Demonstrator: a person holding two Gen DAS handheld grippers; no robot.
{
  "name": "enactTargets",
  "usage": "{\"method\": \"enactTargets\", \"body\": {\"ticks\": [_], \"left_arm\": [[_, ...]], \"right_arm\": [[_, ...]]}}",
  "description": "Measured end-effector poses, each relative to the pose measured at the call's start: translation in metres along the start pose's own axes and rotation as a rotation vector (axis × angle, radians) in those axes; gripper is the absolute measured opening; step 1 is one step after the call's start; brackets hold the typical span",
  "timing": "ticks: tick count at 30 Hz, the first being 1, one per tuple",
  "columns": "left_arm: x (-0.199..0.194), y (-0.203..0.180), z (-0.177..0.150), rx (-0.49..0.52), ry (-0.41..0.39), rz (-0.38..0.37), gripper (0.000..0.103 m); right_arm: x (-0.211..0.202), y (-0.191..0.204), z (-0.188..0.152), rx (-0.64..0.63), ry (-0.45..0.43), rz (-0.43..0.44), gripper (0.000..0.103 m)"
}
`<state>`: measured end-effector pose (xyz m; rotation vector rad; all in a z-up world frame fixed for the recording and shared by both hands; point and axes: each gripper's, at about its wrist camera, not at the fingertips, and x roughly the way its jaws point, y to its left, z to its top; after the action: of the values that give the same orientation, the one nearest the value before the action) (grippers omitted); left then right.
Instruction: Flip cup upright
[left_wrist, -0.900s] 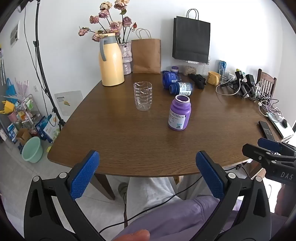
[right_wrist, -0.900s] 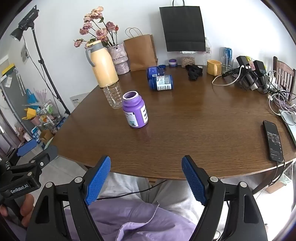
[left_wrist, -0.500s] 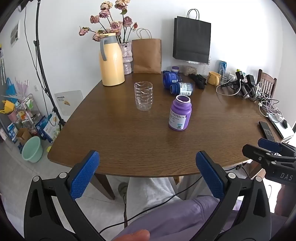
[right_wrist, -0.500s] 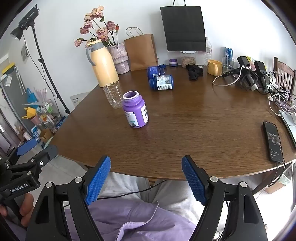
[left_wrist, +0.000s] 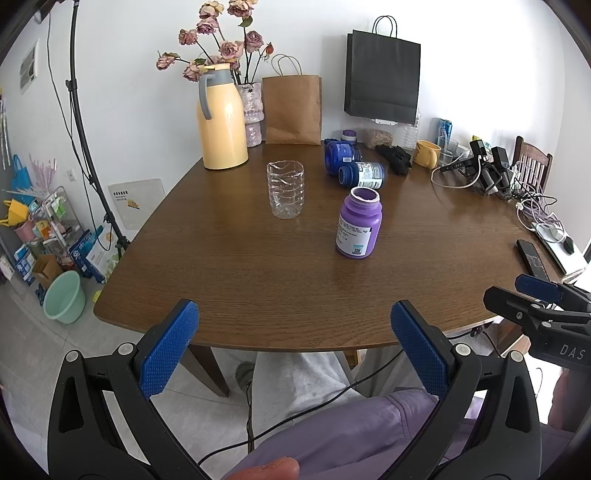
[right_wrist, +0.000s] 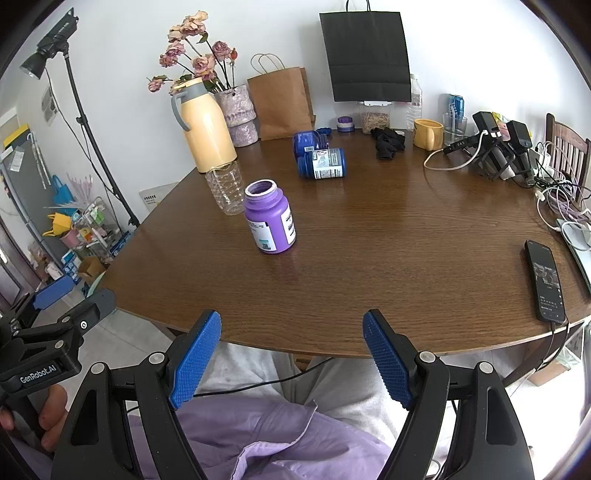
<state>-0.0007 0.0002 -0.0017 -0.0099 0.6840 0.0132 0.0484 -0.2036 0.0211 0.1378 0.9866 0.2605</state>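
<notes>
Nothing has shifted since the earlier frames — the clear cup (left_wrist: 285, 191) stands upright at centre frame on the table (left_wrist: 258, 266), left of the purple jar (left_wrist: 358, 228). Both claws, left (left_wrist: 293, 352) and right (right_wrist: 291, 360), gape wide and empty at the lower edge — "GenRobot.AI" and "DAS" are readable

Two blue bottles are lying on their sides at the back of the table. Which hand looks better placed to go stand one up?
Probably the right gripper: the lying blue bottles sit almost straight ahead of its open fingers. From the left gripper they lie off to the right.
</notes>
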Motion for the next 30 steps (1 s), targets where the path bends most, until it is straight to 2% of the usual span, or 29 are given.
{"method": "enactTargets", "body": {"ticks": [9, 30], "left_arm": [[0.0051, -0.0021, -0.0082, 0.003, 0.005, -0.003, 0.103], [0.0047, -0.0018, -0.0046, 0.005, 0.007, -0.005, 0.103]], "right_arm": [[0.0004, 0.0007, -0.0001, 0.002, 0.001, 0.0, 0.083], [-0.0015, -0.0005, 0.0014, 0.0, -0.004, -0.001, 0.083]]}}
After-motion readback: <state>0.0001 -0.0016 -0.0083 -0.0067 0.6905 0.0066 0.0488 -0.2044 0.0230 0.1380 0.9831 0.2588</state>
